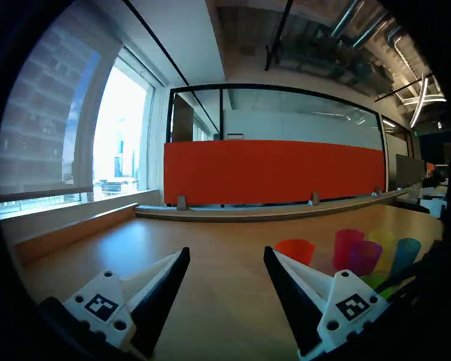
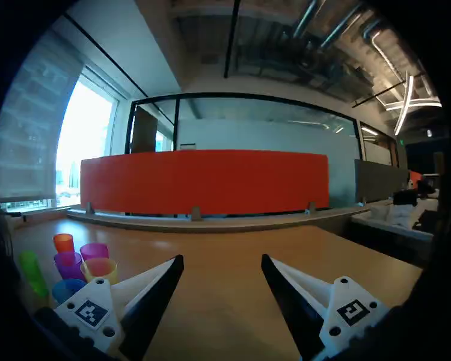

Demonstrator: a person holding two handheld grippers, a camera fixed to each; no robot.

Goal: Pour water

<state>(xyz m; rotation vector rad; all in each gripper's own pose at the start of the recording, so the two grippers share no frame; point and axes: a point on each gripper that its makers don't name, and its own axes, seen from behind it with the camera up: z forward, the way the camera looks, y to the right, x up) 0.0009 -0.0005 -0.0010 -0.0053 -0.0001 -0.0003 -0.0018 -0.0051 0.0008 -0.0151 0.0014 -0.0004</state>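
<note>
Your left gripper (image 1: 225, 249) hung over the pale wooden tabletop (image 1: 225, 301) with its two black fingers spread wide and nothing between them. Your right gripper (image 2: 221, 257) also had its fingers apart, with bare wood in the gap.

The cups stood on the table in one tight cluster, between your two grippers. In the left gripper view they sat just right of the right-hand finger: the translucent orange plastic cup (image 1: 294, 251) nearest the finger, then the pink plastic cup (image 1: 347, 245), the purple plastic cup (image 1: 364, 257), the yellow plastic cup (image 1: 383, 242) and the blue plastic cup (image 1: 406, 253). Each stood upright, mouth up, long axis vertical. The green plastic cup (image 1: 374, 281) was mostly hidden behind the finger.

In the right gripper view the same cluster lay at the near left, and there the green cup showed full height, leaning left at the picture's edge; you could not tell whether that lean was real.

The left gripper view gave you the bright window (image 1: 120, 144) at far left and the long orange partition panel (image 1: 273, 171) beyond the table. The right gripper view added the desks with dark clutter (image 2: 400, 210) at far right.
</note>
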